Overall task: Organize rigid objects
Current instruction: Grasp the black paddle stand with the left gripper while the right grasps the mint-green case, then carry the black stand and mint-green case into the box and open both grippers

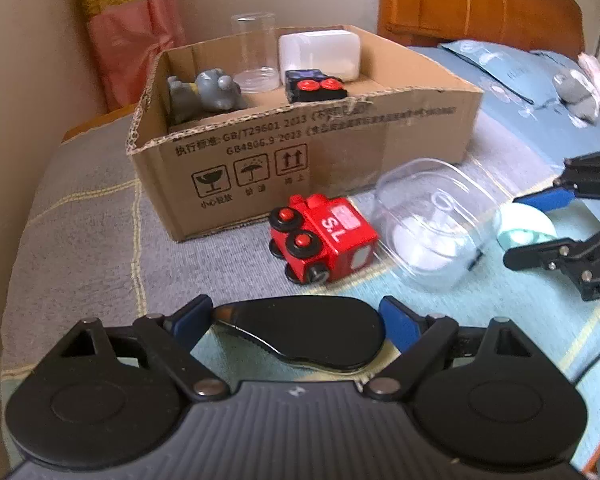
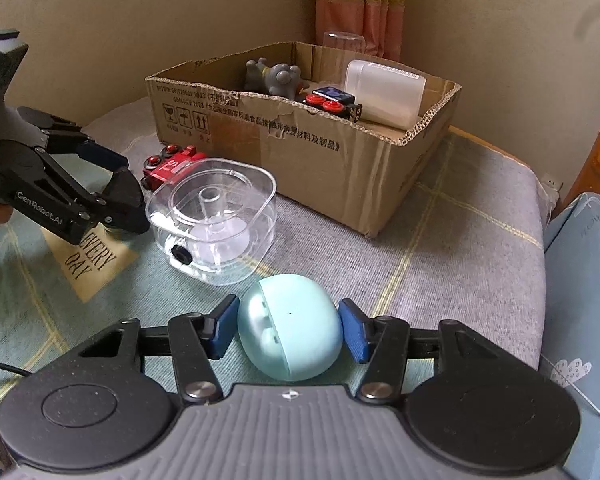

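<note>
Here we clench our right gripper [image 2: 288, 332] on the mint egg-shaped case [image 2: 290, 328] on the bed [image 2: 460, 248], near the cardboard box [image 2: 312, 148]; our left gripper [image 1: 298, 322] grasps the black oval case [image 1: 300, 332].

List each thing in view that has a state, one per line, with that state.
Cardboard box: open-topped, partly filled.
Red toy train: tipped on its side, outside the box.
Clear plastic container: upright, lidless, on the bed.
Black oval case: closed, between the left gripper pads.
Mint egg-shaped case: closed, between the right gripper pads.
Grey toy animal: lying in the box.
Clear cup: upright in the box.
</note>
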`<state>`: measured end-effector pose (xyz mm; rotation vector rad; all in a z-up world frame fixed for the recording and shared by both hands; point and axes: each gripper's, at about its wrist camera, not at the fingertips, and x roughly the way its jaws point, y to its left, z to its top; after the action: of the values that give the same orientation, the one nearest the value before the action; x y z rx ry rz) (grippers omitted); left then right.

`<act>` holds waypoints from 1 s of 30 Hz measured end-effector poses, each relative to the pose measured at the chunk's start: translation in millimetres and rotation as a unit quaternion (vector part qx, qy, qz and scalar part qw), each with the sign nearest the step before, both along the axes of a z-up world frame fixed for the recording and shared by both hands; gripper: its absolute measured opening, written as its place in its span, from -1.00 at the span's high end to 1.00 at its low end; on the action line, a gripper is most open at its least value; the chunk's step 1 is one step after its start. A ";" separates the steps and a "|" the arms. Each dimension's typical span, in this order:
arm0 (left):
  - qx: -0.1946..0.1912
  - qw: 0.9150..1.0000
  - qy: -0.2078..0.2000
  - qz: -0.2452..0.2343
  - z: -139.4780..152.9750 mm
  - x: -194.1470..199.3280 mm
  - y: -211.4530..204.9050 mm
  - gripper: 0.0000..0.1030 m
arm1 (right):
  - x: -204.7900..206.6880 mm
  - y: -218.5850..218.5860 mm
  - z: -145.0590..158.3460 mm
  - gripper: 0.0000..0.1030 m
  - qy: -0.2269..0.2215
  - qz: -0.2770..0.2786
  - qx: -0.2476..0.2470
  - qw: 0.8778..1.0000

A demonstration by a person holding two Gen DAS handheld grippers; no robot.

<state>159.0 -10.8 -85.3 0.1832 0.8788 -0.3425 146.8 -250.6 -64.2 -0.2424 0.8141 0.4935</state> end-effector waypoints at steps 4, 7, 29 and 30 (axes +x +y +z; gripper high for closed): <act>0.012 1.000 0.009 -0.020 12.3 -7.4 1.0 -0.73 | -6.6 -1.4 2.9 -0.15 0.009 0.009 -0.006 1.000; 0.021 0.999 0.007 -0.030 25.1 -11.9 0.9 -0.73 | -12.4 -2.8 8.6 -0.15 0.011 0.015 -0.007 1.000; 0.012 0.997 -0.056 -0.060 106.7 43.2 -12.9 -0.73 | 14.9 6.8 105.5 -0.15 -0.081 0.044 0.015 0.996; 0.013 0.996 -0.059 -0.058 107.6 49.1 -13.9 -0.73 | 19.6 7.8 108.7 -0.15 -0.084 0.044 0.018 0.995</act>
<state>208.2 -24.7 22.3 0.2772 0.7575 -0.4246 166.4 -242.8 44.5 -0.2843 0.6325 0.5626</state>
